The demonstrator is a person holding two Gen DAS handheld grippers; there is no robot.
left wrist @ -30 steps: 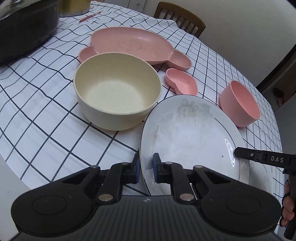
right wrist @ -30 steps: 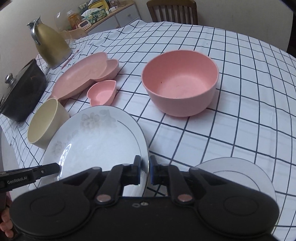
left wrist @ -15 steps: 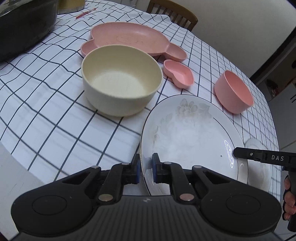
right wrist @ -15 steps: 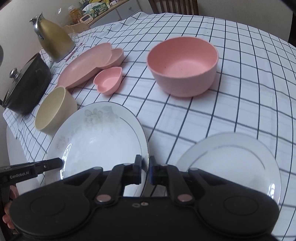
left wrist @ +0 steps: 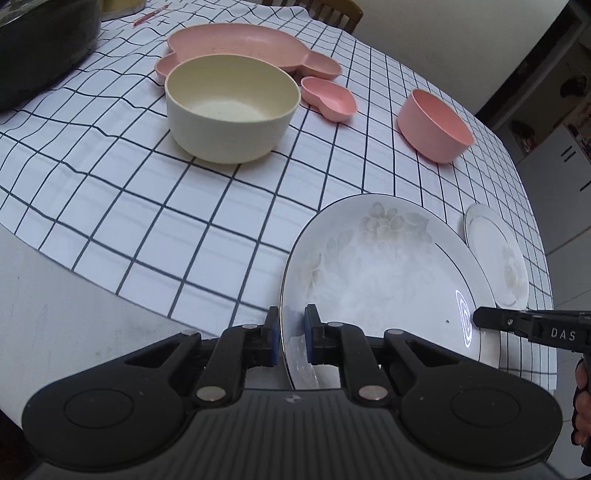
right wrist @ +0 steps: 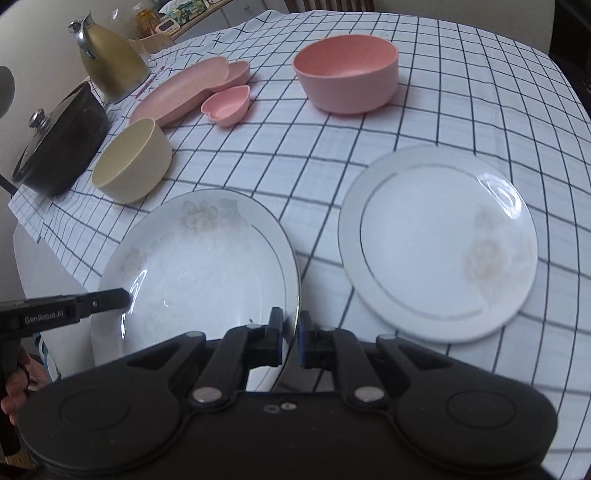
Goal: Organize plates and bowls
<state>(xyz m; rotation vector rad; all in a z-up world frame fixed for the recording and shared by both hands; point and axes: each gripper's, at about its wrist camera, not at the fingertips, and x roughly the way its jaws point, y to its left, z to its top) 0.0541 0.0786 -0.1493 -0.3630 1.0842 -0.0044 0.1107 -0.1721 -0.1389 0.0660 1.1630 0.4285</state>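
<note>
A large white floral plate [left wrist: 384, 266] [right wrist: 199, 266] is held in the air over the table's near edge. My left gripper [left wrist: 290, 341] is shut on its left rim. My right gripper [right wrist: 290, 338] is shut on its right rim. A smaller white plate [right wrist: 439, 243] [left wrist: 496, 258] lies flat on the checked tablecloth to the right of it. A cream bowl [left wrist: 231, 107] [right wrist: 133, 162], a pink bowl [left wrist: 434, 125] [right wrist: 347, 77], a small pink heart dish [left wrist: 328, 98] [right wrist: 227, 105] and a long pink tray [left wrist: 243, 46] [right wrist: 188, 92] stand farther back.
A black lidded pot [right wrist: 59, 144] [left wrist: 40, 48] and a gold kettle [right wrist: 110, 59] stand at the far left of the table. A wooden chair [left wrist: 332, 9] is behind the table. The tablecloth edge [left wrist: 110, 288] hangs at the near left.
Both grippers have pulled back toward the near edge and risen with the large plate. The smaller white plate has come fully into view on the right.
</note>
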